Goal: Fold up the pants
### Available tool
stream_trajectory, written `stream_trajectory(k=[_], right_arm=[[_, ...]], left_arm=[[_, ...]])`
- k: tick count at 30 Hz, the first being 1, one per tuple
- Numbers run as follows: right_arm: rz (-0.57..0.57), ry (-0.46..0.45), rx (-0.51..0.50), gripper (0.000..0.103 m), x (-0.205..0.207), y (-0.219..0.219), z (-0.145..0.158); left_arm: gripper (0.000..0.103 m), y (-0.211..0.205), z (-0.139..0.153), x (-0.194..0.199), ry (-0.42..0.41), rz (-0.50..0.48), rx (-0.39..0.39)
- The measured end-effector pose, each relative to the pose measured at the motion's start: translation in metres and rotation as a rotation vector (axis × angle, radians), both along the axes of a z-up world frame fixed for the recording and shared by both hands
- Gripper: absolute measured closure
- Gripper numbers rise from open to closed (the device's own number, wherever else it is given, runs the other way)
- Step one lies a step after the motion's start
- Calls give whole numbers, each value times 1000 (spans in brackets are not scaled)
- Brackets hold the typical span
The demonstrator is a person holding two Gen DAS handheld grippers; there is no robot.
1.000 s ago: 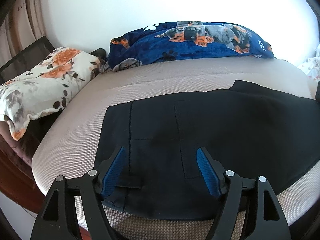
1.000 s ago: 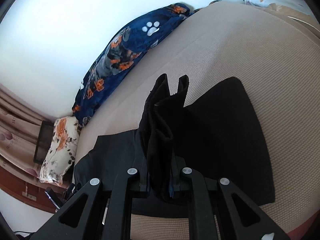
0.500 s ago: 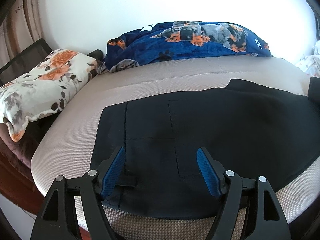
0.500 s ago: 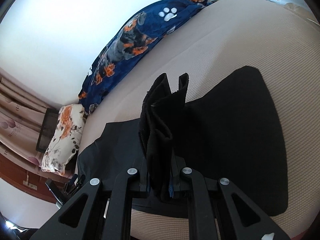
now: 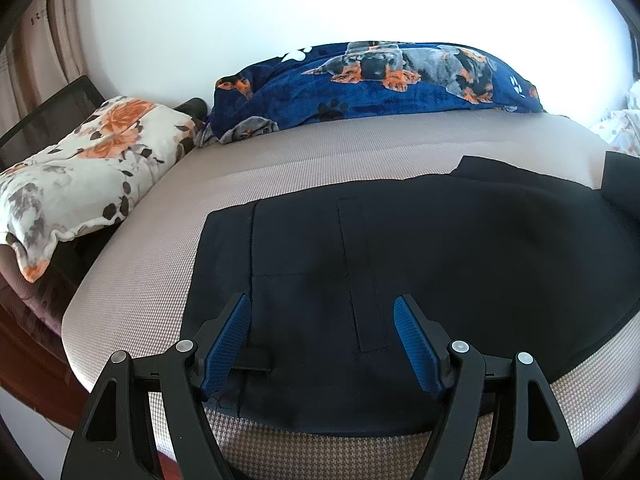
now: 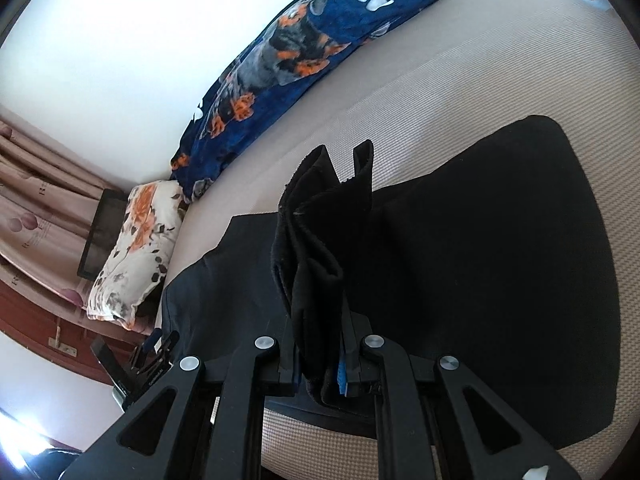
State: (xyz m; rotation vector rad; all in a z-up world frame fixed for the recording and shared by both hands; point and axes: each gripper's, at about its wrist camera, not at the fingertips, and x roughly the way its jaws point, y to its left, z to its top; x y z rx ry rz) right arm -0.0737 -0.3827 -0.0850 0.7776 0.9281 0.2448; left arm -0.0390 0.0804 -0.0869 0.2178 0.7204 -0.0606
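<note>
Black pants (image 5: 440, 260) lie spread on the beige bed (image 5: 280, 160), their waist end nearest the left wrist camera. My left gripper (image 5: 322, 304) hangs open just over that waist end, and its blue pads (image 5: 228, 340) hold nothing. In the right wrist view my right gripper (image 6: 320, 344) is shut on a bunched fold of the pants (image 6: 320, 240), which stands up between the fingers and hides their tips. The remaining cloth (image 6: 500, 260) lies flat beneath. A raised dark bit of fabric (image 5: 620, 184) shows at the right edge of the left wrist view.
A blue dog-print blanket (image 5: 380, 80) lies along the far side by the white wall. A floral pillow (image 5: 88, 168) sits off the bed's left end, with curtains behind it. The bed's near edge (image 5: 320, 452) runs just under my left gripper. A dotted cloth (image 5: 624, 128) lies far right.
My right gripper has carried the bunched fabric sideways over the bed toward the waist end. Dark raised cloth has come in at the right edge of the left view. The left gripper stayed put.
</note>
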Motion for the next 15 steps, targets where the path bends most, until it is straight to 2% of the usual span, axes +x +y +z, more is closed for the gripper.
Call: stream_trajectory(k=[15], right_arm=[[49,7,5,91,10,23,-7]], left_arm=[[28,-1,0,-1,5,2,1]])
